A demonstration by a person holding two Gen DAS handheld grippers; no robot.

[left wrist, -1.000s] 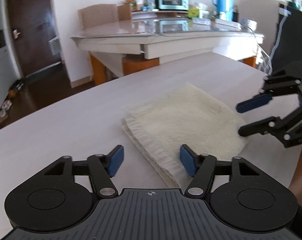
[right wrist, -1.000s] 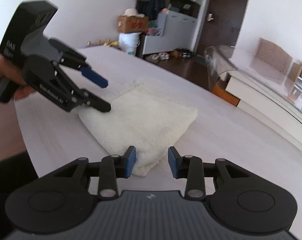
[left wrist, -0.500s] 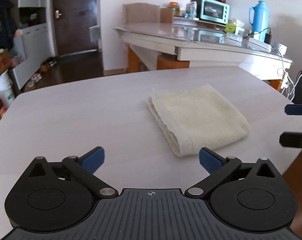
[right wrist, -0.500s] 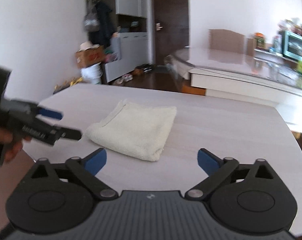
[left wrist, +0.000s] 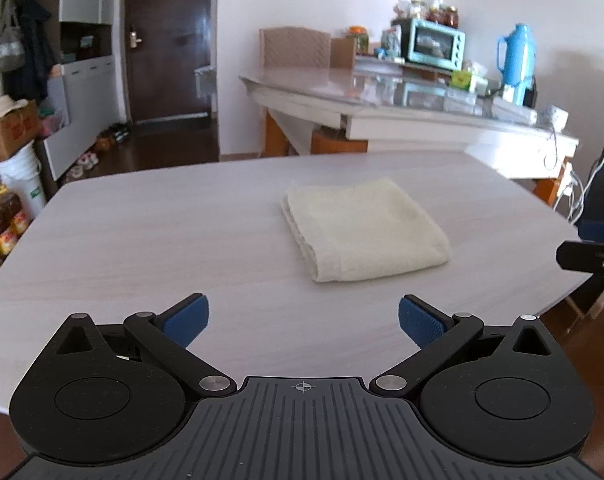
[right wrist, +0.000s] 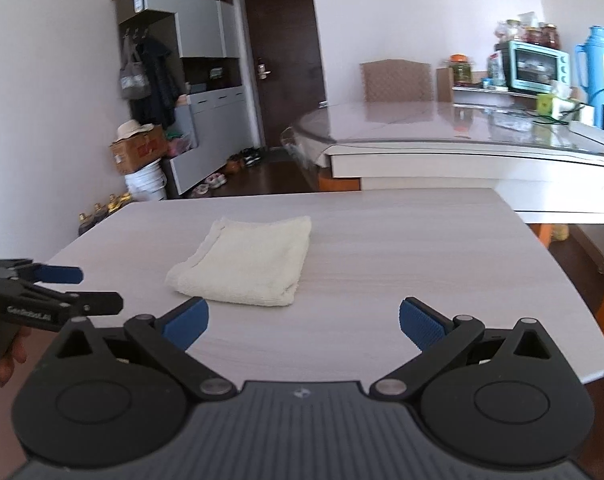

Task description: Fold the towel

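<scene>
Both tongs, left (left wrist: 304, 318) and right (right wrist: 304, 320), now sit back from the folded towel (left wrist: 362, 230) on the bench (left wrist: 141, 232), gaping wide and empty.

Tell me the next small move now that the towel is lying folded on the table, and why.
Probably none on the towel: it lies as a compact folded stack on the table, and both the left claw and the right claw are wide open and clear of it. I would just ease both away and stop.

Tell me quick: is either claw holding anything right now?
Left claw: open, holding nothing.
Right claw: open, holding nothing; the folded cream terry towel lies free.
</scene>
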